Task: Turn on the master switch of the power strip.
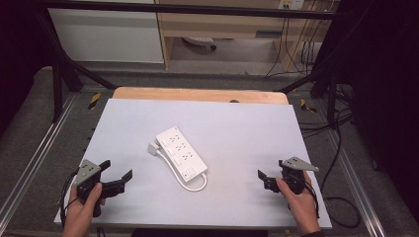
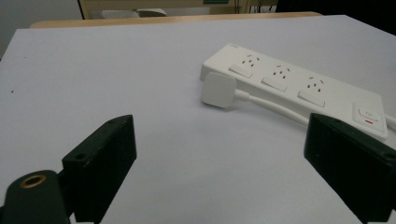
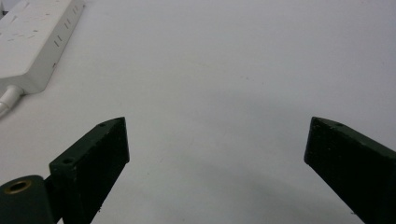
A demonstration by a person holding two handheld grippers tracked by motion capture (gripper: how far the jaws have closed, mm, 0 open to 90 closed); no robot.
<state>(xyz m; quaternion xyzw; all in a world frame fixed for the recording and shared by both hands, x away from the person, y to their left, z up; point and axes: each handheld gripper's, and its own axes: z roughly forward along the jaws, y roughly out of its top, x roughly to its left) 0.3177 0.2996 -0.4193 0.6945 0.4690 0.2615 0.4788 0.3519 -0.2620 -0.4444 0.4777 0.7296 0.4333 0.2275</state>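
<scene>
A white power strip [image 1: 181, 150] with three sockets and a switch lies at an angle in the middle of the white table top [image 1: 237, 128]. Its white plug [image 1: 153, 148] rests beside its far end, and its cable [image 1: 190, 185] loops round the near end. My left gripper [image 1: 117, 169] is at the near left, open and empty, with its jaws pointing toward the strip. In the left gripper view the strip [image 2: 299, 84] and plug [image 2: 218, 89] lie ahead of the open left gripper [image 2: 219, 126]. My right gripper [image 1: 270, 169], at the near right, is open and empty. The right gripper view has the open right gripper [image 3: 217, 123] over bare table, with the strip [image 3: 32, 42] at the far left.
A wooden edge [image 1: 197, 94] runs along the table's far side. A black metal frame [image 1: 64, 74] stands around the table, and cables [image 1: 336, 148] trail on the floor at the right. A wooden desk [image 1: 222, 24] stands behind.
</scene>
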